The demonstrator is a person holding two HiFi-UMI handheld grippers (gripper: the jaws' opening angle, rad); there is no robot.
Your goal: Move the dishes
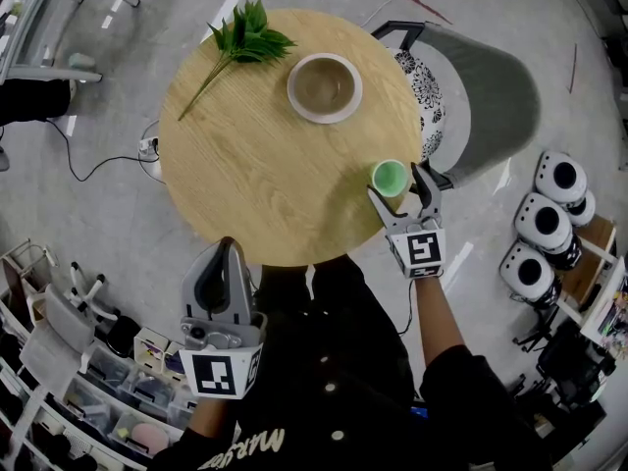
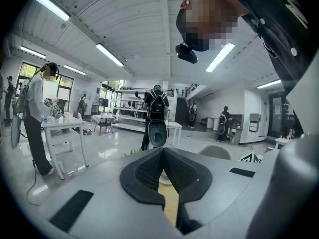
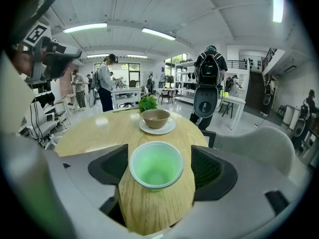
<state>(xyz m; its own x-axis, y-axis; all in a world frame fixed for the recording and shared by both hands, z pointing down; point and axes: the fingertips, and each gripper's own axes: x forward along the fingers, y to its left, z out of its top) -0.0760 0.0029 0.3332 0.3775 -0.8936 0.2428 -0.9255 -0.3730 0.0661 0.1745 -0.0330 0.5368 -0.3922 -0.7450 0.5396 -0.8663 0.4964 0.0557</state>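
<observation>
1. Left gripper (image 1: 227,248), closest to the body, hangs just off the near edge of the round table (image 1: 245,194). Its jaws are pressed together on nothing, so it looks parked out of the way.
2. Right gripper (image 1: 398,184) has its jaws spread wide on either side of the green cup (image 3: 156,164). The pads are clear of the cup's wall, apparently lined up for a grasp.
3. That cup stands upright and empty near the table's right edge.
4. Farther across, a brown bowl (image 1: 324,84) sits on a white plate (image 1: 295,103), with a leafy sprig (image 1: 245,39) to their left. Neither gripper is near them.
</observation>
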